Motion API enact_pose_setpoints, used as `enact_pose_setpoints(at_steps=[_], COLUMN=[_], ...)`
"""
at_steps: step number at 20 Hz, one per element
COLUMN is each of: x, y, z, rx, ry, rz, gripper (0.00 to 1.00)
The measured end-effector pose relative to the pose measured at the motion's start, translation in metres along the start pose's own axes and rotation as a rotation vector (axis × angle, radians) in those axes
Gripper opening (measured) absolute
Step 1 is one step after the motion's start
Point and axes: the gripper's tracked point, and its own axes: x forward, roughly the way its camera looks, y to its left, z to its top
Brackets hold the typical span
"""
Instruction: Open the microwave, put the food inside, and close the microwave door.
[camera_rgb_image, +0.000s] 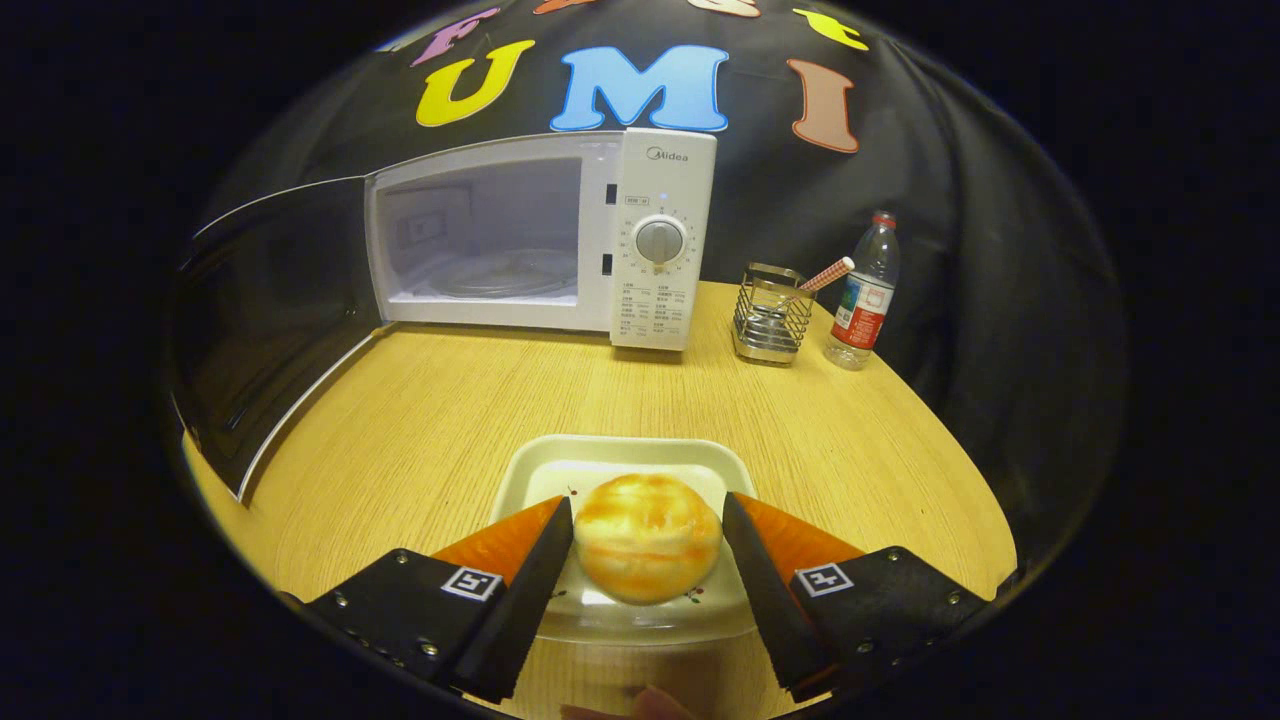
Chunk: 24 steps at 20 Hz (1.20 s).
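Observation:
A round golden bun (647, 537) lies on a white square plate (620, 455) on the wooden table. My gripper (647, 510) has one finger against each side of the bun, and both fingertips (555, 545) touch it at its widest part. The bun still rests on the plate. Beyond it stands the white microwave (660, 240) at the back of the table. Its dark door (270, 320) is swung wide open to the left. The cavity shows a glass turntable (505, 272) with nothing on it.
A wire holder (770, 315) with a striped straw stands right of the microwave, and a plastic water bottle (863, 295) stands beside it. Bare wooden tabletop (560, 390) lies between the plate and the microwave. The open door juts forward along the table's left side.

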Motion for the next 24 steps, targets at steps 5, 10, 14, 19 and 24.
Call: enact_pose_setpoints(at_steps=[5,10,14,19,24], x=[0.006,0.006,-0.002,-0.02,-0.026], y=[0.001,0.001,0.013,0.045,0.098], z=[-0.011,-0.009,-0.004,0.03,0.068], rx=[0.039,0.049,0.089,0.134,0.194], ry=[0.028,-0.006,-0.021,-0.088,-0.142], rz=[0.032,0.033,0.072,0.141,0.256], gripper=[0.91,0.84,0.78,0.78,0.78])
